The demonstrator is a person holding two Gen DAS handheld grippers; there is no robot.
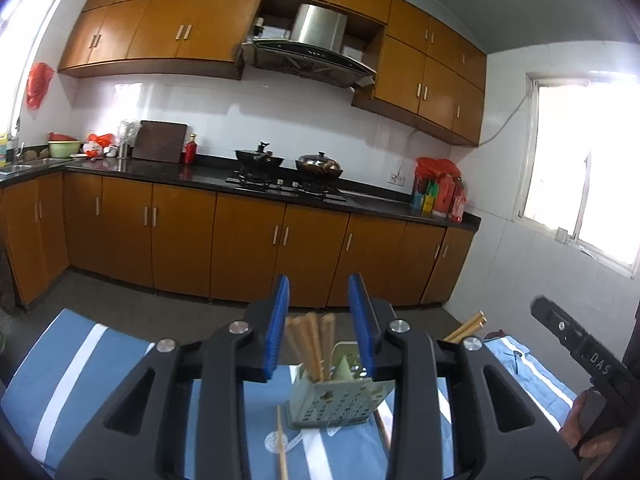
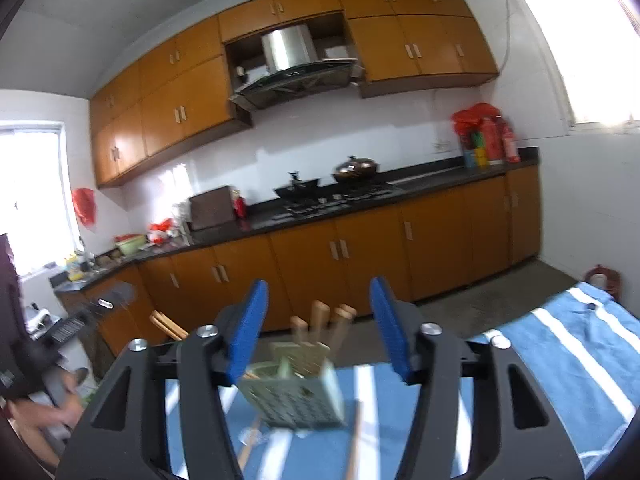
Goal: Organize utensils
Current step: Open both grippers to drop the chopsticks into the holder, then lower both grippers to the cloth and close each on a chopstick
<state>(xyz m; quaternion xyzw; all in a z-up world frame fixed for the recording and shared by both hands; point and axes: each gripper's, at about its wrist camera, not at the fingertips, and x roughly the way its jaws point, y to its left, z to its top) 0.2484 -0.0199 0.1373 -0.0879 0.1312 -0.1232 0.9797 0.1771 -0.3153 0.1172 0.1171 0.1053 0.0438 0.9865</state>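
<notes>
Pale green perforated plastic utensil holder (image 1: 334, 402) stands upright on the blue cloth with white stripes (image 1: 80, 376) covering the tabletop, dead ahead of both tongs. Inside it: a bunch of light wooden chopsticks (image 1: 310, 340) standing on end, at least four, and two more (image 1: 466, 326) angling out towards the right in the left wrist view; which compartment those sit in I can't tell. Left to do: one loose wooden chopstick (image 1: 282, 444) lies flat on the cloth just in front of the holder, and the right wrist view shows two loose sticks (image 2: 354, 444) there, though blurred. So I'd judge most of the set is stowed, with a couple still to collect. Left tongs (image 1: 322, 324) released, blue pads parted, nothing clamped; the chopstick tops just show through the gap. Right tongs (image 2: 318, 330) also released, standing wider, empty. Behind: orange kitchen cabinets (image 1: 248, 240), not involved.
</notes>
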